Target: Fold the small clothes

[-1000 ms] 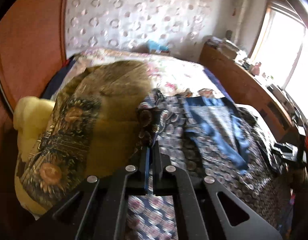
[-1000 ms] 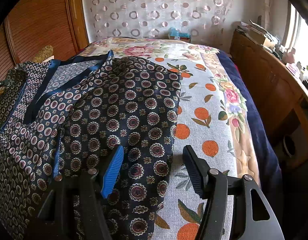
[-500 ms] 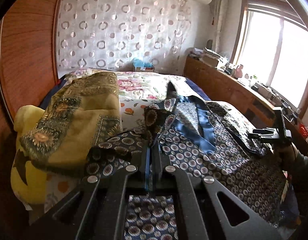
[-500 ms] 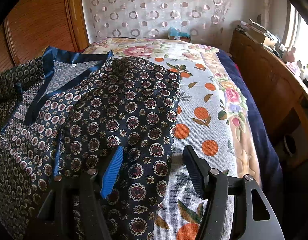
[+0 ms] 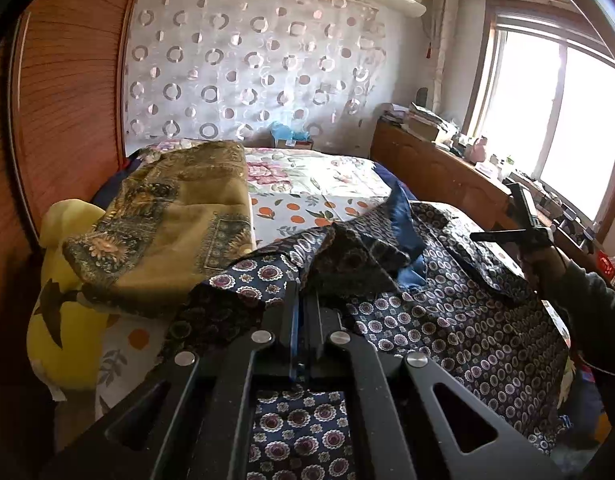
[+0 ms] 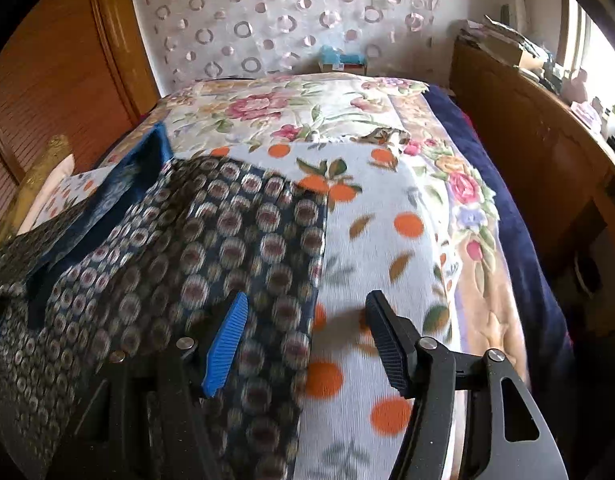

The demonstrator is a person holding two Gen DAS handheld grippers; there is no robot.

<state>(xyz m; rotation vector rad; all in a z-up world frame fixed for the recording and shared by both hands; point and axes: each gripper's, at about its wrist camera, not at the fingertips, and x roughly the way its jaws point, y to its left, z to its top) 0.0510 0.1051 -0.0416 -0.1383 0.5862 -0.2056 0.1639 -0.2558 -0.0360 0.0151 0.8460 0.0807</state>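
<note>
Navy-blue medallion-print garment with plain blue lining [image 5: 447, 320]: lies spread over the near part of the orange-dotted, flower-printed bedspread [image 5: 307, 208], one edge lifted.

Left gripper [image 5: 305, 312]: jaws clenched on a fold of the garment's edge. Compared with a second ago, the held fold has been carried across, so the cloth now rises in a peaked ridge with the blue lining showing behind it.

Right gripper [image 6: 307, 340]: jaws released, nothing between them; the blue pad hangs over the garment's right edge, the black pad over bare bedspread. Against the earlier view the garment's edge sits further left and the picture is motion-blurred, so contact with the cloth cannot be told for certain.

Olive-gold patterned cloth [image 5: 175, 224]: lies on the yellow pillow [image 5: 67, 320], left of the garment, more of the bedspread now showing between.
</note>
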